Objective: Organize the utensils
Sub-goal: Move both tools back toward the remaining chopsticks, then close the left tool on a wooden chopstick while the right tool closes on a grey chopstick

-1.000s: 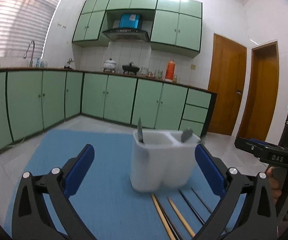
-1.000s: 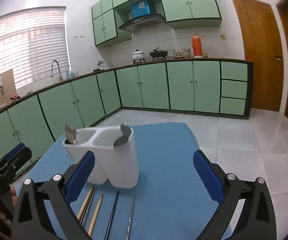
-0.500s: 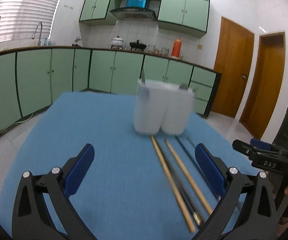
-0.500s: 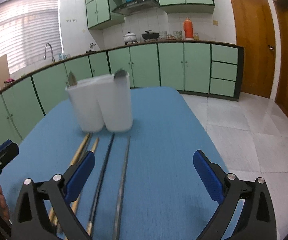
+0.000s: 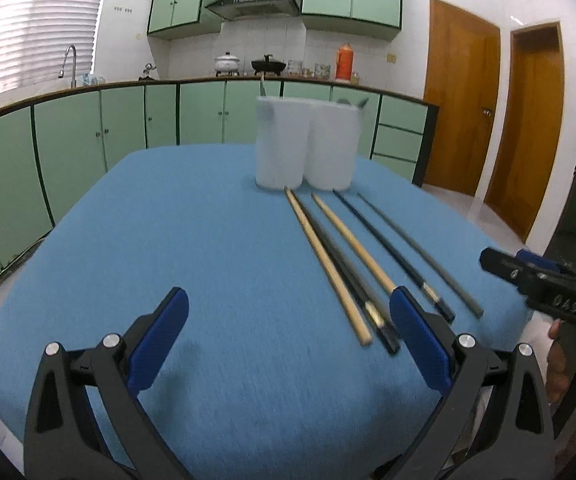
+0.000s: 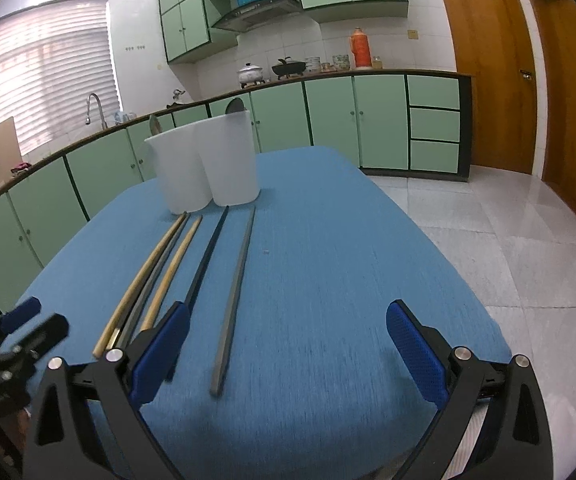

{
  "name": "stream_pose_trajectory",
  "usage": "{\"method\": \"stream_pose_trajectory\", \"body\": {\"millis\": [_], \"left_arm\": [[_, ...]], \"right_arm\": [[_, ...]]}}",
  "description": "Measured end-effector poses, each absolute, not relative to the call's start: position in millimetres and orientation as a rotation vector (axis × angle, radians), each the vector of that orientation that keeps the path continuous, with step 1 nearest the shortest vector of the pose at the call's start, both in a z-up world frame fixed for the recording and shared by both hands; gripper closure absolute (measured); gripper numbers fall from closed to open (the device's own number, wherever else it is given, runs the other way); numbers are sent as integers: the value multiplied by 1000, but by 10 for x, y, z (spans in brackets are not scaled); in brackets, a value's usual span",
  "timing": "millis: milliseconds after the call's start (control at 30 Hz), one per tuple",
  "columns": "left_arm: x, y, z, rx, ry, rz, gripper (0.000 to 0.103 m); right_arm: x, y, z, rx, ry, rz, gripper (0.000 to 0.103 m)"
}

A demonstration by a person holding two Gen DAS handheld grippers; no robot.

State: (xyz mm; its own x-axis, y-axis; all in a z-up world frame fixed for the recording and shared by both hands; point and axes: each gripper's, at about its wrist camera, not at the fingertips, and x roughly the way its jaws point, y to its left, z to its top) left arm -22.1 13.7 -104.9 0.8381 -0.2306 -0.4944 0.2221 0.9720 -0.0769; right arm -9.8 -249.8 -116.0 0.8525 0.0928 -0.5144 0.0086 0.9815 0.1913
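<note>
While both pairs of blue-padded fingers are standing spread wide with nothing between them, the left gripper (image 5: 288, 332) is hovering over the near part of the blue-covered counter (image 5: 192, 240), and the right gripper (image 6: 288, 344) is doing the same a little further right. Neither is touching any utensil; in the right wrist view the left finger pad (image 6: 160, 354) is overlapping the near ends of the sticks, though whether it is touching them cannot be told.

Five chopsticks are lying side by side ahead of the fingers, running from the near edge toward the holder. Two are pale wooden chopsticks (image 5: 329, 268), two are black chopsticks (image 5: 393, 254) with light bands near their thick ends, and one is a grey chopstick (image 6: 234, 292) at the far right of the row. One wooden stick and one black stick are lying pressed together; the rest are slightly apart.

One white twin-cup holder (image 5: 305, 146) is standing upright at the far ends of the sticks. Two metal utensils are poking up from it, one per cup: a utensil handle (image 5: 262, 86) in the left cup and a spoon (image 6: 234, 106) in the right.
</note>
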Motion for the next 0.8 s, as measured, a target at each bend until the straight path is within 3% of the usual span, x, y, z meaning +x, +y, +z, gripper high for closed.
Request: {"method": "stream_pose_trajectory", "body": {"millis": [367, 467, 667, 800], "left_arm": [[-272, 36, -1229, -22, 566, -196, 6], [-260, 1, -1254, -7, 565, -186, 18], [-284, -61, -1245, 16, 554, -234, 32], [-288, -135, -1252, 42, 545, -263, 47]], "right_arm": [[-187, -2458, -1121, 133, 532, 50, 7], [-194, -2467, -1135, 133, 533, 51, 7], [-184, -2440, -1161, 121, 531, 53, 8], [-233, -2412, -1185, 105, 515, 54, 20]]}}
